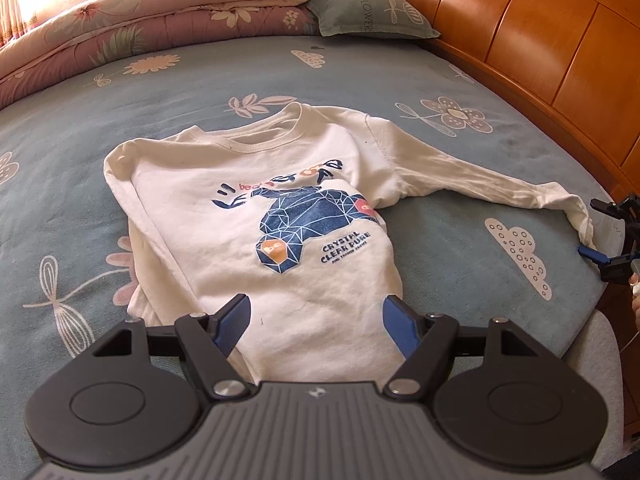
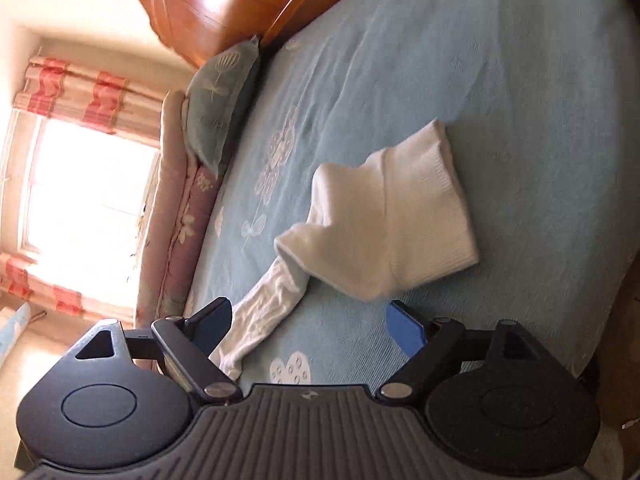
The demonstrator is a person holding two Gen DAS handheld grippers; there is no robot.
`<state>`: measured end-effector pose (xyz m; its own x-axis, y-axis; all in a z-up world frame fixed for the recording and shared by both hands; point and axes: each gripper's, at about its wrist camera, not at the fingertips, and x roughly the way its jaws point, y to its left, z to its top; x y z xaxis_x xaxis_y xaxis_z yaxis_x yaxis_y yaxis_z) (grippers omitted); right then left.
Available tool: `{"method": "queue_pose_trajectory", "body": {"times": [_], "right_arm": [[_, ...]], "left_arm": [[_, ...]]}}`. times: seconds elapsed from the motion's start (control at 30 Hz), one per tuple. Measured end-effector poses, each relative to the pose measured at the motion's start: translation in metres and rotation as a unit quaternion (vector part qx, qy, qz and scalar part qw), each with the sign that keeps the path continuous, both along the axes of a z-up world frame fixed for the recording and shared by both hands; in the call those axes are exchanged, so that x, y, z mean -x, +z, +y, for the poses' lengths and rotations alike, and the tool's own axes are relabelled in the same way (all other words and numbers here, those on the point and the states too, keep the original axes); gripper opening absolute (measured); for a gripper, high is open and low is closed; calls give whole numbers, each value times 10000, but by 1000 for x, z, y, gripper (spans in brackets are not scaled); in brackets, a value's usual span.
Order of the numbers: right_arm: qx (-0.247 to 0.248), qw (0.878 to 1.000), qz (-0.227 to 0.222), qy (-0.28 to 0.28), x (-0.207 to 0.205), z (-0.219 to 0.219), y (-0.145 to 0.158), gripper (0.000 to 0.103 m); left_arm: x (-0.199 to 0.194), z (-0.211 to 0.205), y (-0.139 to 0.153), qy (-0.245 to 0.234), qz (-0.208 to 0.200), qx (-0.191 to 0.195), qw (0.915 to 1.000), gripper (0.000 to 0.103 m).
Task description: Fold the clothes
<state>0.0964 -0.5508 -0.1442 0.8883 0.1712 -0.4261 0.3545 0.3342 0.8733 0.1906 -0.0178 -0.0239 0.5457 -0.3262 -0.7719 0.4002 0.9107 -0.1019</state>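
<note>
A white long-sleeved shirt (image 1: 256,216) with a blue geometric print lies face up on the blue flowered bed sheet (image 1: 120,120). Its left side is tucked in along the body. The other sleeve (image 1: 480,176) stretches out to the right, almost to the bed's edge. My left gripper (image 1: 318,316) hovers open over the shirt's hem, one finger near each side of the body. In the left wrist view my right gripper (image 1: 612,236) sits at the sleeve's end. The right wrist view shows it (image 2: 308,324) open, rolled sideways, with the ribbed cuff (image 2: 424,216) loose just ahead of the fingers.
A folded quilt (image 1: 140,20) and a green pillow (image 1: 368,8) lie at the head of the bed. A wooden headboard (image 1: 540,40) runs along the right side. A bright window with striped curtains (image 2: 80,96) is beyond the quilt. A person's hand (image 1: 634,280) shows at the right edge.
</note>
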Motion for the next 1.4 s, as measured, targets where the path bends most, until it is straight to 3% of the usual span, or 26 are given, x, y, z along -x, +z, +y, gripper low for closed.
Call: {"method": "queue_pose_trajectory", "body": {"times": [0.13,0.27,0.33,0.5,0.67,0.93,1.13,1.4], "right_arm": [[-226,9968,-137,-755,13,-17,-5,87],[330,9939,168,-1042,5,-29,-3,92],[180,9947,63,-1011,4,-34,-4,98],[167,9982,257,-521,-4,-20,-2,99],[-567,9972,144,-475,7,-6,-12,98],[-242,9923,227,-1192,-8,-26,-1,99],[109,9943,108,-1052,-14,-26,-3,99],[556,9942,-321,-866,-21,-45,-11,88]], "left_arm": [[-2,1,-3,16,35,-51,10000,74],[-3,2,-7,39,92,-43,9999,74],[-3,1,-9,18,99,-59,9999,74],[-3,0,-11,39,133,-53,9999,74],[-4,-1,-12,27,147,-62,9999,74],[0,0,-11,16,109,-27,9999,74],[0,3,-14,60,152,-31,9999,74],[-2,0,-17,17,148,-8,9999,74]]}}
